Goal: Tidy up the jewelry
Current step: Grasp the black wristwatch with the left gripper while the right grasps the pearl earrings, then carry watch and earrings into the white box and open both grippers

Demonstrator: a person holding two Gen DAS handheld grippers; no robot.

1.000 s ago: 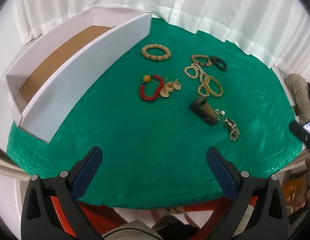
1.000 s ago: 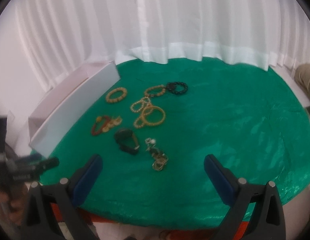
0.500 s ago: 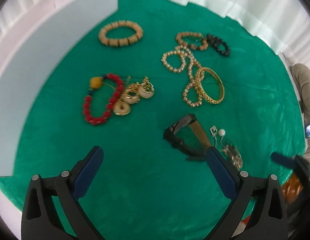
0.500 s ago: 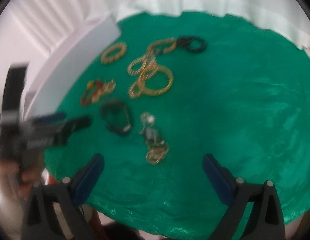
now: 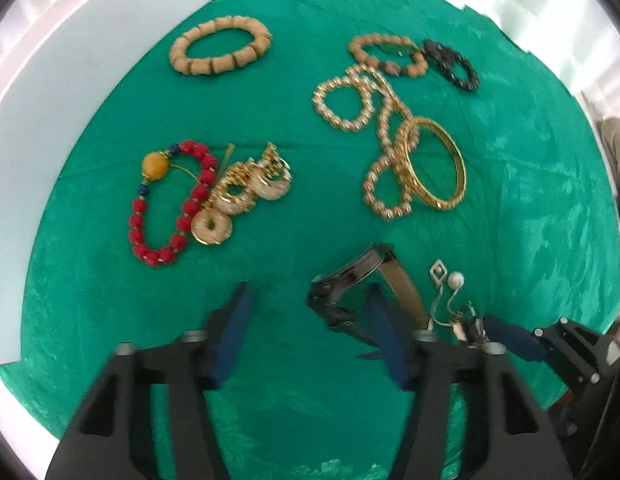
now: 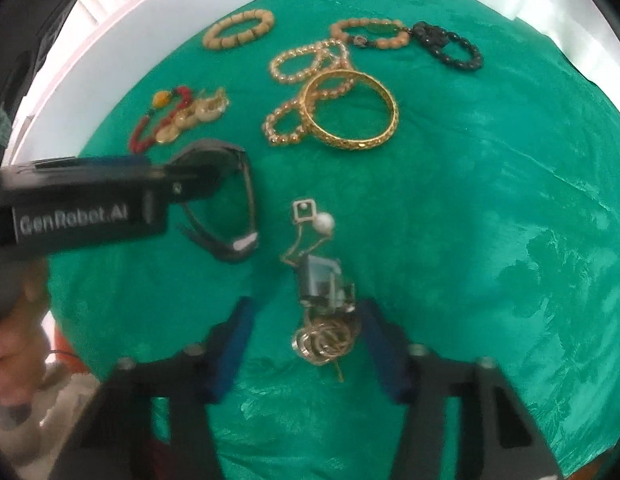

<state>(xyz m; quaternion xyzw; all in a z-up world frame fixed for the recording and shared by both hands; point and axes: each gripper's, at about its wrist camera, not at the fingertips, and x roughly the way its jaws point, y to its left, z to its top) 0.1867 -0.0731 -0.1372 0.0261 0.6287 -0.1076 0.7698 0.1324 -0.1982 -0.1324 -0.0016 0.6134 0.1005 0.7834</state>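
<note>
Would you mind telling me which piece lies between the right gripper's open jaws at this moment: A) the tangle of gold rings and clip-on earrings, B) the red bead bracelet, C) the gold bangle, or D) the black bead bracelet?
A: in the right wrist view the right gripper has its jaws open on either side of the tangle of gold rings and clip-on earrings, while the other pieces lie farther up the green cloth.

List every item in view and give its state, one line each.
left gripper: open, around the watch, not closed on it
right gripper: open, around the gold ring cluster
watch: strap looped, lying on the cloth
gold ring cluster: tangled, on the cloth
gold bangle: flat, overlapping the pearl strand
pearl strand: coiled in loops
red bead bracelet: flat, touching gold earrings
white box: interior hidden
</note>
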